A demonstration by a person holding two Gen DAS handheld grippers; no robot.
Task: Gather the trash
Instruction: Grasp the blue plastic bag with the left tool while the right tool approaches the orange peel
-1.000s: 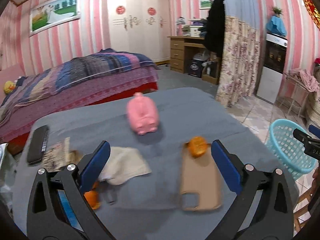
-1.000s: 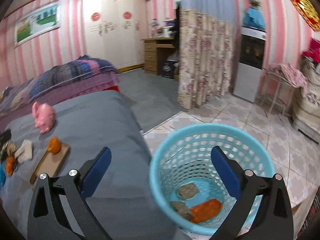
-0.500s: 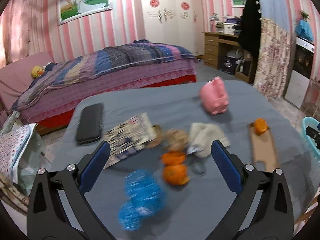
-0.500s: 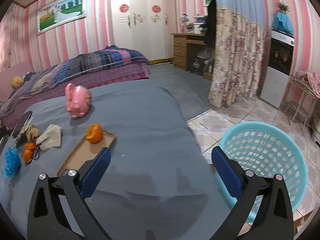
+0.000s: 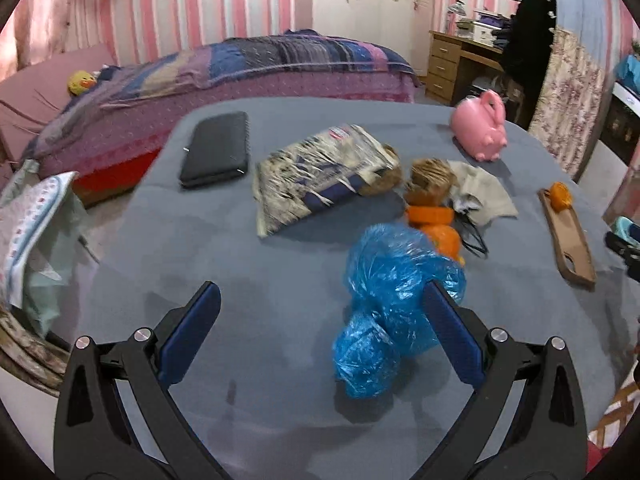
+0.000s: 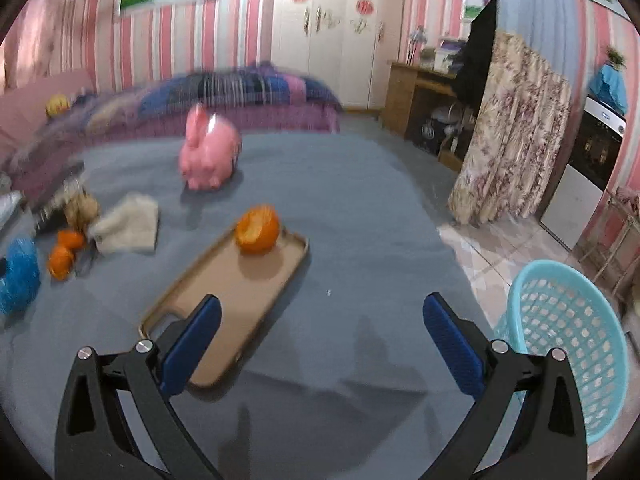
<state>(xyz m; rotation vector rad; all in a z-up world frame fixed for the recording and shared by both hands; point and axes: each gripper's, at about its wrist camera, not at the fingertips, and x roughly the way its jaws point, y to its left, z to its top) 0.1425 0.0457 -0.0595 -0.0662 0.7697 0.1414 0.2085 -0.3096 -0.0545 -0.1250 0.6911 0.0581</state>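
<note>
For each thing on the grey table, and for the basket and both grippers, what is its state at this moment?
left gripper: open, empty
right gripper: open, empty
blue plastic bag: crumpled, on the table
orange peel: lying on the phone case
phone case: flat, hollow side up
pink rabbit toy: upright
beige cloth: crumpled
black case: shut, flat
basket: upright on the floor, beside the table

Pink and white striped walls (image 5: 180, 8) surround a bed (image 5: 248, 68) under a striped purple and blue blanket. A white wardrobe (image 6: 340, 36) stands beside a wooden desk (image 5: 452, 60). A floral curtain (image 6: 508, 140) hangs above the tiled floor (image 6: 488, 248).
</note>
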